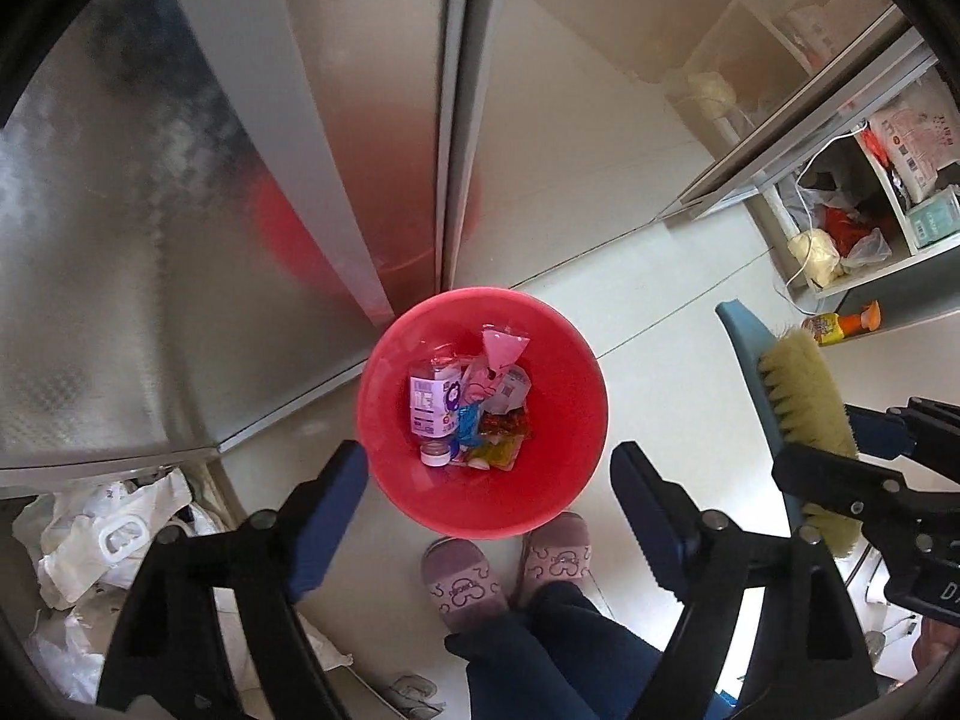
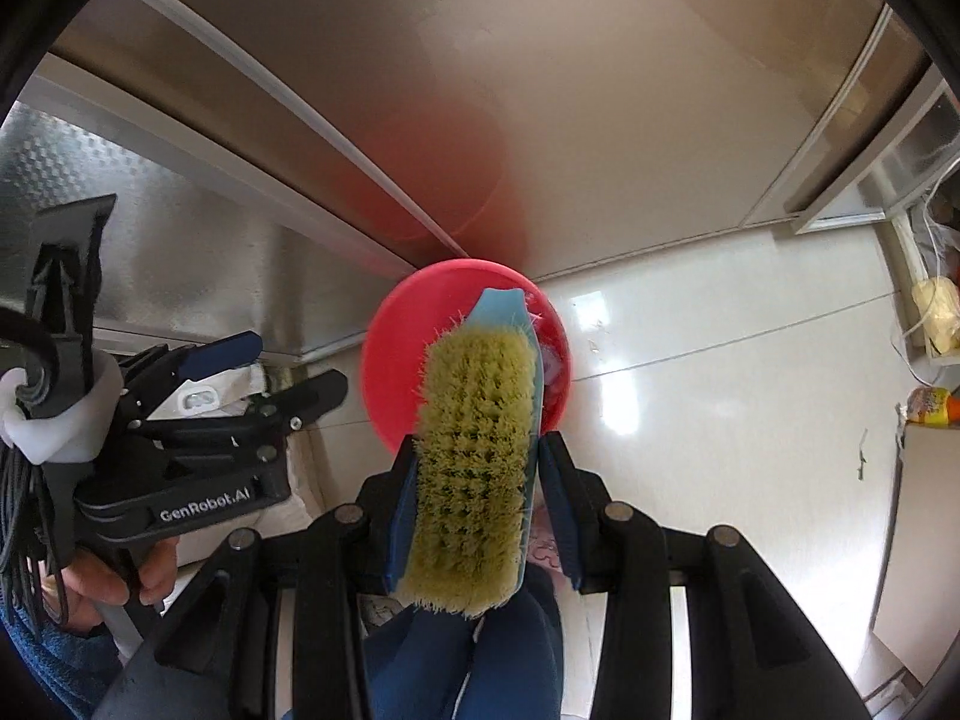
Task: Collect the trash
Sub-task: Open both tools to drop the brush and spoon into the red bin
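Observation:
A red bin stands on the floor against the steel cabinet, straight below my left gripper. Inside lie a clear bottle, a pink wrapper and an orange wrapper. The left gripper is open and nothing sits between its fingers. My right gripper is shut on a brush with a blue back and yellow-green bristles, held over the bin's near side. The brush and right gripper also show at the right of the left wrist view; the left gripper shows left in the right wrist view.
Steel cabinet doors rise behind the bin. White plastic bags pile at the lower left. A person's slippers stand just in front of the bin. An open shelf with bags and an orange bottle is on the right.

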Available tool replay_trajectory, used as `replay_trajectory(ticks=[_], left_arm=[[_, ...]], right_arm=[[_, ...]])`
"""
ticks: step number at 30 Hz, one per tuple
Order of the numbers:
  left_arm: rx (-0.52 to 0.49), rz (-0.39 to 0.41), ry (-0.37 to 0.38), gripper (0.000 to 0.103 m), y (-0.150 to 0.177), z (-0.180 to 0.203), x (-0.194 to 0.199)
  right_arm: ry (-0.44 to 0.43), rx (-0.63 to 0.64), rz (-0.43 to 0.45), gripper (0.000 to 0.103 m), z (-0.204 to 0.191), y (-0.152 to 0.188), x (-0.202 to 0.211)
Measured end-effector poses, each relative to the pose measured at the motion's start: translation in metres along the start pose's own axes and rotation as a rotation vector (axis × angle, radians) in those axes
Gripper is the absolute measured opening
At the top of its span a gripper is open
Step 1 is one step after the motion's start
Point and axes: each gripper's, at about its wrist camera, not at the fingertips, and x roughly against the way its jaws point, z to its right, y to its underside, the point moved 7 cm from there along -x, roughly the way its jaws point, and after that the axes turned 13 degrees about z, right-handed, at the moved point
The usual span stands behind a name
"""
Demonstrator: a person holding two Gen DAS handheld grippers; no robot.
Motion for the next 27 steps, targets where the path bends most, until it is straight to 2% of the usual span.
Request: replay_trajectory(ticks=[4, 11, 18, 27], left_arm=[[0.029, 0.023, 0.015, 0.083, -0.004, -0.006, 0.017], [0.02, 0.027, -0.078, 0.083, -0.001, -0.033, 0.023], [0.061, -0.006, -0.113, 0.083, 0.015, -0.068, 0.012], [0.052, -0.014, -0.126, 0.083, 0.016, -0.083, 0.011]], right_arm=[[-0.03, 0.023, 0.004, 0.036, -0.006, -0.003, 0.004], [-0.053, 0.083, -0.019, 0.036, -0.023, -0.006, -0.015], [-0.025, 0.112, -0.07, 0.036, -0.032, 0.0, -0.055], [0.016, 0.144, -0.078, 0.037, -0.038, 0.003, -0.069]])
